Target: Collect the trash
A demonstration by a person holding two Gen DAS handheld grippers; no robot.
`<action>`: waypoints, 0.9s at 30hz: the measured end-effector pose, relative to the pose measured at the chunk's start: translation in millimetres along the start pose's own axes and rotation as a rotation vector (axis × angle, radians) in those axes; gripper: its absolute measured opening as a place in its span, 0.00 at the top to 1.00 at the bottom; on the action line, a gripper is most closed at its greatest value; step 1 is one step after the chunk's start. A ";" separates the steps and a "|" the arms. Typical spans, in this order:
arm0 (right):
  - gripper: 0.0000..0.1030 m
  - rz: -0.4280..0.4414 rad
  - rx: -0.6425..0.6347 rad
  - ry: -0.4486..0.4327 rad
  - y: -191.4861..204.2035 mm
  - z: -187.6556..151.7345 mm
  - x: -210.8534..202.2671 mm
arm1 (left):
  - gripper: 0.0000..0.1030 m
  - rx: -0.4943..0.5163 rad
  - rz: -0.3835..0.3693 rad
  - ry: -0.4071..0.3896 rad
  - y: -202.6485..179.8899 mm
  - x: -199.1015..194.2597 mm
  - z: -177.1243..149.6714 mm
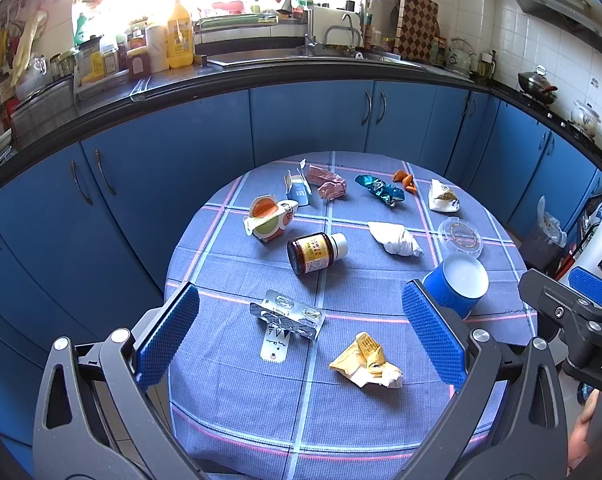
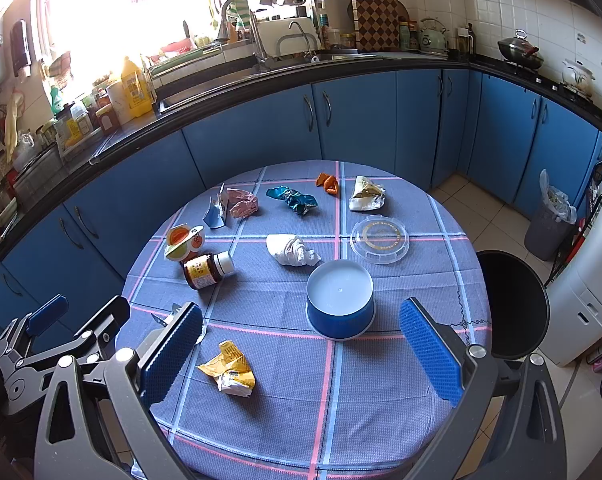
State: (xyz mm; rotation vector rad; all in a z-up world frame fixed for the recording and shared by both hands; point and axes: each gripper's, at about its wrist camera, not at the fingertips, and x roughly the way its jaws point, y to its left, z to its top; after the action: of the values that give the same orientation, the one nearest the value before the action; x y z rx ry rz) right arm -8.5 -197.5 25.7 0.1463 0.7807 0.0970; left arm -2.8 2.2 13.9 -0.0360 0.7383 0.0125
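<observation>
Trash lies scattered on a round table with a blue checked cloth. Nearest are a crumpled yellow wrapper, a pill blister pack, a brown pill bottle, an upturned blue cup, a white tissue wad and a clear lid. My left gripper is open and empty above the near table edge. My right gripper is open and empty, just short of the blue cup.
Farther wrappers lie at the table's back: pink, teal, orange, white, a jelly cup. A black round bin stands right of the table. A lined grey bin stands by the blue cabinets.
</observation>
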 end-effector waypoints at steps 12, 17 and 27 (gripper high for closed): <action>0.07 0.001 0.001 0.003 0.7 -1.9 1.0 | 0.03 0.000 0.000 0.001 0.6 0.0 -0.3; 0.07 0.005 0.005 0.010 -1.1 -7.6 3.6 | 0.03 0.000 0.001 0.006 0.9 2.8 -3.8; 0.07 0.001 0.005 0.028 -1.3 -8.8 11.9 | 0.03 -0.002 -0.002 0.019 -1.4 17.1 -12.4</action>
State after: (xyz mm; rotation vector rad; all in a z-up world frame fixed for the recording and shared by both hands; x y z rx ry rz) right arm -6.2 -196.2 11.1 0.1506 0.8092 0.0982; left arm 1.5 0.4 -6.7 -0.0387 0.7568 0.0110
